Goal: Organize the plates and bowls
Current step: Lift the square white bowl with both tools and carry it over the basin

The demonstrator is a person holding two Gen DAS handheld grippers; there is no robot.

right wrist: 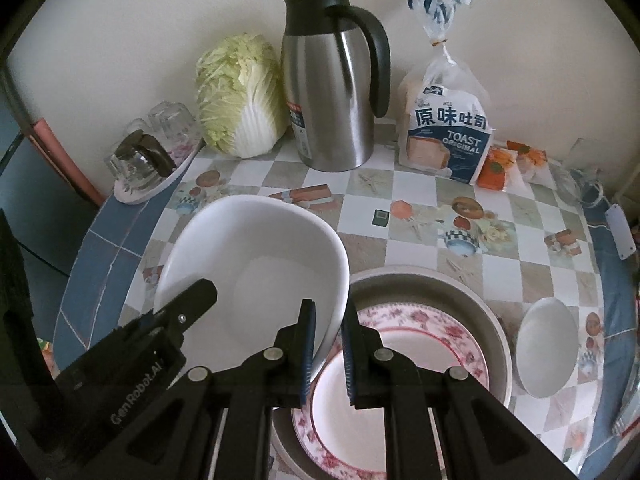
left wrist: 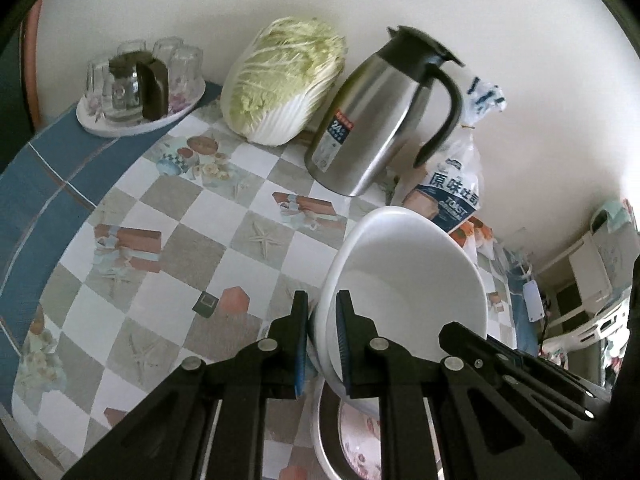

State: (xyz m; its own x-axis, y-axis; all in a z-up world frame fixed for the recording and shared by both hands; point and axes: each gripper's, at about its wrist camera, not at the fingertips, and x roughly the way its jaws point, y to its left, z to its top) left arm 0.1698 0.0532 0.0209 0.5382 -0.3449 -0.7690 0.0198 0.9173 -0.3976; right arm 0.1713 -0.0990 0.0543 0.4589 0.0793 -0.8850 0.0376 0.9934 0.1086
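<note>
White deep plate (right wrist: pixel 256 264) held off the table (right wrist: pixel 420 248) by both tools at once: left gripper (left wrist: pixel 322 344) pinches one edge of its rim, right gripper (right wrist: pixel 328 348) pinches the opposite edge, pads closed tight on the rim. Plate hangs tilted, beside and partly over the floral plate (right wrist: pixel 404 344) sitting in the grey dish (right wrist: pixel 496 320). Advice for this carry: keep both hands level and matched so neither pad twists off; clear the thermos (right wrist: pixel 332 92) and small white bowl (right wrist: pixel 546 348) when setting down.
</note>
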